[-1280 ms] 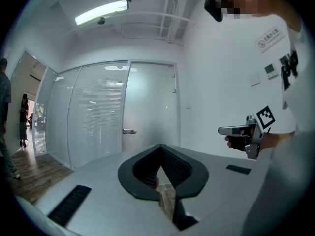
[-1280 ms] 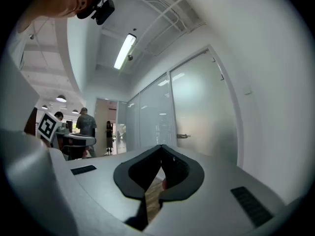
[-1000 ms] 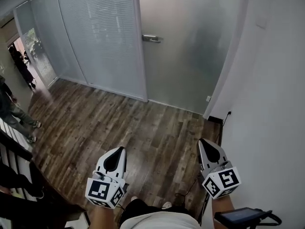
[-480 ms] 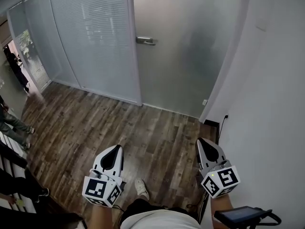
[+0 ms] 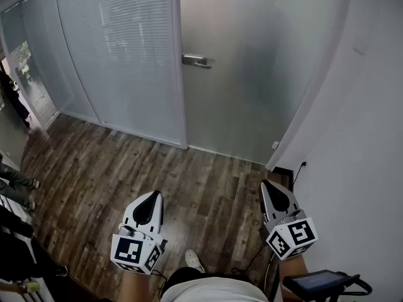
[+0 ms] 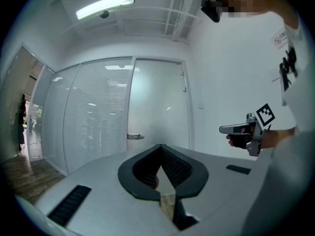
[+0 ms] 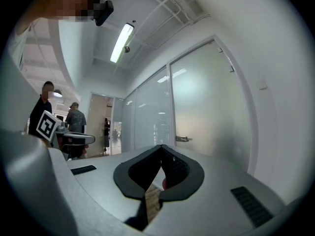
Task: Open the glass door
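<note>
Here, both grippers point level toward the glass door, which stands shut well ahead of them, with neither gripper touching it. The left gripper has its 2 jaws pressed together at the tips with nothing between them. The right gripper is the same, jaws together and empty. The door's metal handle sits near the door's left edge; in the head view it lies far ahead, between the 2 grippers and nearer the left one's side. Beyond the left gripper and further to its left runs a frosted partition with fine horizontal lines, meeting the door's frame. Dark wooden floor fills the space between the gripper tips and the foot of the door. A white wall runs near the right gripper's outer side, up to the door. Between the 2 grippers, behind their tips, 1 pale shoe of the person shows on the floor. Far off to the left of the left gripper, bystanders stand by an opening.
</note>
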Available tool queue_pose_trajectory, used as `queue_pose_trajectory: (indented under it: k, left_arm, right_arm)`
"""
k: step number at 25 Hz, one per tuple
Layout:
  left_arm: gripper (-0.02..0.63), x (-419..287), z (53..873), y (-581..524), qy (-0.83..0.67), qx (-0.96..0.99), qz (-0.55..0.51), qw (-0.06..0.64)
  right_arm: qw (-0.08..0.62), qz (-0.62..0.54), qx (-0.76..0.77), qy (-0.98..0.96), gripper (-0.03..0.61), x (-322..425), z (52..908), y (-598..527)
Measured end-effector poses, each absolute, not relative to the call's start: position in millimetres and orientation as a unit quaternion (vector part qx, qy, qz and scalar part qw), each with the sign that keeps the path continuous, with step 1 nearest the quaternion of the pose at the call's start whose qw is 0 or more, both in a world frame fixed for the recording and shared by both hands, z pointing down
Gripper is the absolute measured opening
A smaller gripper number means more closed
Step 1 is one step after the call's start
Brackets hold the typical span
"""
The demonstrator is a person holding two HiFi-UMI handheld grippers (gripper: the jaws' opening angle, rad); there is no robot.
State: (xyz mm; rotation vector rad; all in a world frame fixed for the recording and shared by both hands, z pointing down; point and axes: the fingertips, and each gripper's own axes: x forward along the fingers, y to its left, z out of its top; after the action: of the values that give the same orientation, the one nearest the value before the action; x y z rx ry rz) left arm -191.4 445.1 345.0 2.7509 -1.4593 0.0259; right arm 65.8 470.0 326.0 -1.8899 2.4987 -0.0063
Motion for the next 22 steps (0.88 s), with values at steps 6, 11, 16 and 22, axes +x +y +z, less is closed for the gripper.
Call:
queue_pose_trajectory:
  k: [6, 11, 16, 22]
  left_arm:
    - [0.0, -223, 346, 387, -0.459, 0.888, 0.011, 0.01]
    - [0.0, -233, 351, 350, -0.457, 0.889, 0.007, 0.014]
    - [0.0, -230, 354, 316, -0.456, 0.889, 0.006, 0.022]
    - [0.0, -217, 358, 272, -0.456, 0.89, 0.011, 0.026]
  right_arm:
    - [-0.007, 0.006, -0.611, 0.791, 0.002, 32, 322, 421]
    - [-0.021, 0.003, -0.616, 0.788, 0.002, 24, 326, 391]
    - [-0.027, 0.003, -0.614, 0.789, 0.002, 27, 328, 359]
    - [-0.021, -0.005, -0.613, 0.79, 0.002, 39, 335, 311]
